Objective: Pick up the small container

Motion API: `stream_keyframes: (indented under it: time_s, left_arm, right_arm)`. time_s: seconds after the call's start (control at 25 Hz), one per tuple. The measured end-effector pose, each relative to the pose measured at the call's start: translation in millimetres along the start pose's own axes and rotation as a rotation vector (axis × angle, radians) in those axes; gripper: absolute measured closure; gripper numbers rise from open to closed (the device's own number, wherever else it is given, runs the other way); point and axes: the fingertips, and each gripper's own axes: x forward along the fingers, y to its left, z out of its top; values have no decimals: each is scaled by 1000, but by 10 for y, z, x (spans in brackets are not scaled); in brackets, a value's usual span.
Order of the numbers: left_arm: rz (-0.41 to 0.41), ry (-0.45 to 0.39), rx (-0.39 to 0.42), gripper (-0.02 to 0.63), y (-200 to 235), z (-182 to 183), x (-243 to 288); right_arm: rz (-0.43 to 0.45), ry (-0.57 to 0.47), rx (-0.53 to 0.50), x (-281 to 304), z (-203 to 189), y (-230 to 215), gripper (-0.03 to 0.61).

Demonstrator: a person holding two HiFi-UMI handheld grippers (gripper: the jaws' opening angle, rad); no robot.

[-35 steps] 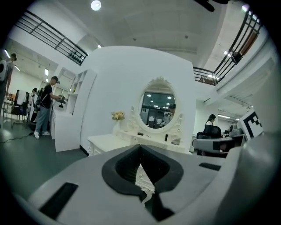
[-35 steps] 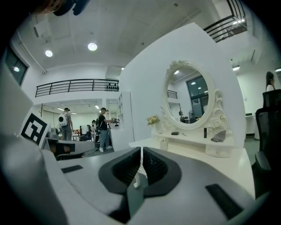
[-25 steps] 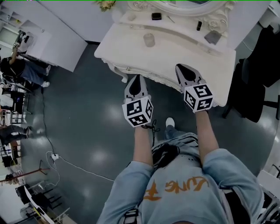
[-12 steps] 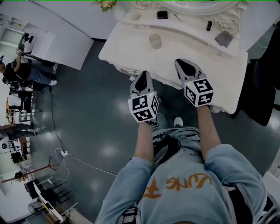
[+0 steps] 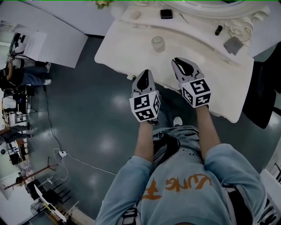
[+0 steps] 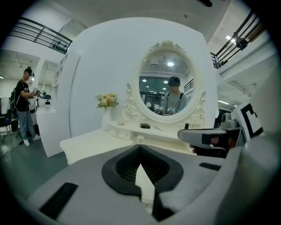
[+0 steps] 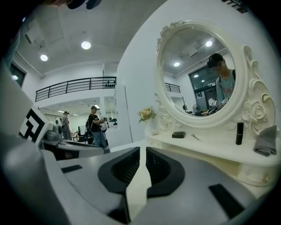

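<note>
Currently both of your tools are closed and empty: the left gripper has its jaws meeting at the tips with nothing between them, and the right gripper likewise has its jaws together on nothing. Both hover at the near edge of the dressing table, the right one just over the tabletop, the left one off its front.

The main risk, as I judge it, is reaching in with the jaws together. Closed tips would push the small container across the tabletop or tip it, so part them before you get close. A second risk is slipping, since the walls look smooth and a pinch high on the rim could let it twist out.

The container stands upright on the dressing table, toward the middle of the open top, well apart from the black box at the table's back. It looks like a short, clear, round jar, pale against the white top.
</note>
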Motion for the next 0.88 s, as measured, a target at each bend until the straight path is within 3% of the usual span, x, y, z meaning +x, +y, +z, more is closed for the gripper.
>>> stream_keyframes:
  time_s: [0.32, 0.6, 0.76, 0.88]
  left_arm:
    - [-39, 53, -57, 592, 243, -102, 425]
    - [-52, 104, -59, 592, 438, -220, 642]
    - [-47, 127, -58, 592, 551, -277, 770]
    - [-42, 145, -57, 592, 671, -304, 842]
  right_arm:
    - [-13, 8, 60, 544, -82, -229, 530]
    - [-3, 63, 60, 919, -309, -329, 389]
    - [6, 118, 10, 1175, -442, -388, 308]
    - [-1, 161, -49, 1383, -536, -400, 286]
